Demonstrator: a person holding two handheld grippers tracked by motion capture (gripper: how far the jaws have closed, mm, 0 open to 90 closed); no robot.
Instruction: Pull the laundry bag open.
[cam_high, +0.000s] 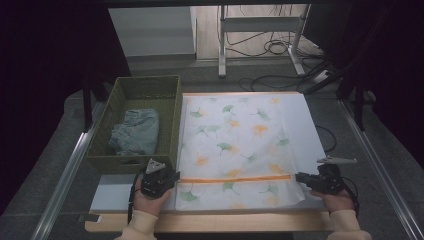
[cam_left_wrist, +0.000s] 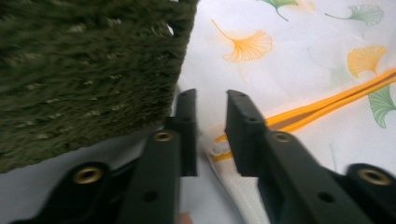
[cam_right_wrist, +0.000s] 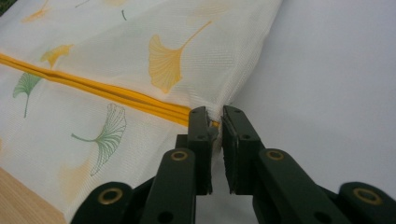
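A white mesh laundry bag (cam_high: 240, 135) printed with green and orange ginkgo leaves lies flat on the white board, an orange zipper (cam_high: 235, 178) running across its near part. My left gripper (cam_high: 175, 177) sits at the zipper's left end. In the left gripper view its jaws (cam_left_wrist: 210, 100) stand apart, with the bag's corner and zipper end (cam_left_wrist: 219, 149) lying loose between them. My right gripper (cam_high: 300, 177) sits at the zipper's right end. Its jaws (cam_right_wrist: 214, 114) are a narrow gap apart, and the bag's edge (cam_right_wrist: 215, 125) lies at their tips, unpinched.
A green woven basket (cam_high: 125, 90) stands left of the bag with folded blue denim (cam_high: 137, 131) inside; its wall (cam_left_wrist: 84, 70) is right beside my left jaws. The white board (cam_high: 115, 192) rests on a wooden table edge (cam_high: 225, 222). Cables and a stand lie on the floor beyond.
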